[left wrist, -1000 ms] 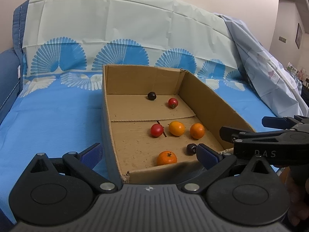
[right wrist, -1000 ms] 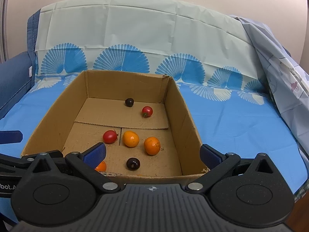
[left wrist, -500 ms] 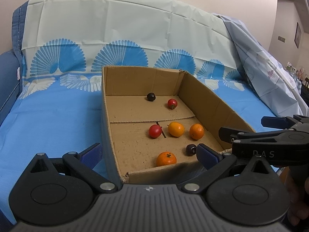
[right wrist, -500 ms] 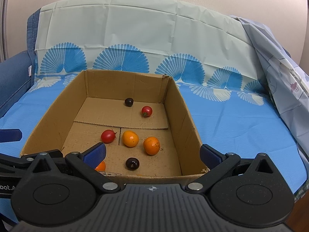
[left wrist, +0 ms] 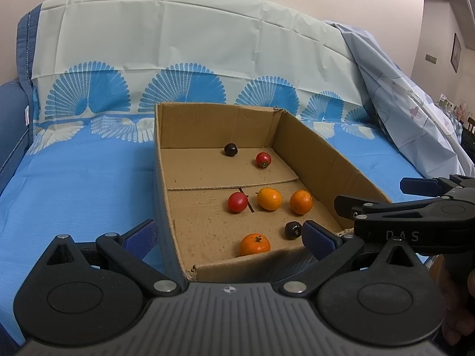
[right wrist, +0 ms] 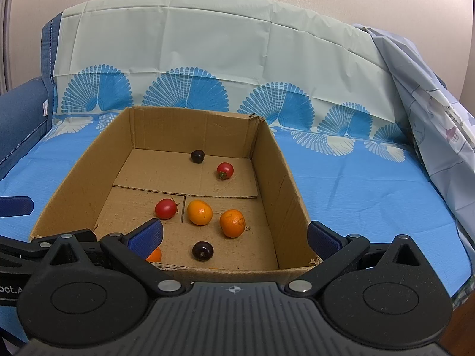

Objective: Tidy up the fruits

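I had both tools hanging just short of the near wall of the open brown cardboard box (right wrist: 292, 195), which sat on the blue fan-patterned cloth (right wrist: 371, 195). My right gripper (right wrist: 234, 238) was spread wide with nothing between its blue pads, and my left gripper (left wrist: 228, 238) was spread just as wide and just as empty, off toward the box's left wall. Nearest to me lay the small orange mandarin with the green stem (left wrist: 255, 244), tucked against the near wall and closer to my left tool; from the right view it was half hidden behind my own left finger. Just beside it, nearly dead ahead of my right gripper, sat the dark purple round fruit (right wrist: 202, 251). I judged that one the right tool's easiest reach. Farther in came a row: red tomato (right wrist: 165, 208), yellow-orange fruit (right wrist: 199, 212), orange mandarin (right wrist: 232, 223). Deepest, near the back wall, a second dark fruit (right wrist: 197, 156) and a second red tomato (right wrist: 225, 170) lay close together but apart.
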Tool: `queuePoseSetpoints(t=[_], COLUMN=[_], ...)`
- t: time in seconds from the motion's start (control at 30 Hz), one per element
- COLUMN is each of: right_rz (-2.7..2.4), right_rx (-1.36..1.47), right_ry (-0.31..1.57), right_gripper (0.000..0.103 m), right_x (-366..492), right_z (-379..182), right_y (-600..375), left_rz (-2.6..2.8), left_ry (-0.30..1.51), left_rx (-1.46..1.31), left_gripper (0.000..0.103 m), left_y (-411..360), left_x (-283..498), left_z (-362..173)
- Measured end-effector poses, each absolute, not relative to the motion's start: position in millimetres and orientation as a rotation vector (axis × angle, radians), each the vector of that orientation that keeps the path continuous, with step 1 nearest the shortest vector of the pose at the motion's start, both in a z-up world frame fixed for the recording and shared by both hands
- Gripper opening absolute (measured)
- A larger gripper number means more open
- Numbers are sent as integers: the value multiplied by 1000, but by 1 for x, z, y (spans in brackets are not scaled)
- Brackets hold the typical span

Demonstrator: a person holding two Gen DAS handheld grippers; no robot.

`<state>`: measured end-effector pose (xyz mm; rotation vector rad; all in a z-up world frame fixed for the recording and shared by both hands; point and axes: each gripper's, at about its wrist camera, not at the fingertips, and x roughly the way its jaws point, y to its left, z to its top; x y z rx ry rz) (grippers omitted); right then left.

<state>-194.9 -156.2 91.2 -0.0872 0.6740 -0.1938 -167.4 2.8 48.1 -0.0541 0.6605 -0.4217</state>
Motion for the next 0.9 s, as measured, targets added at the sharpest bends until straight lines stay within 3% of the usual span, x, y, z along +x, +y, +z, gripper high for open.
queuePoseSetpoints(t=[0.9], right_rz=[-216], right_rx=[-53], right_ry=[620], right_gripper=[102], right_x=[-194], right_z=[96], right_y=[-163], left_rz=[-474], left_ry=[587], left_rx=[-60], left_gripper=[103], left_y=[2], left_x=[-169], left_z=[54])
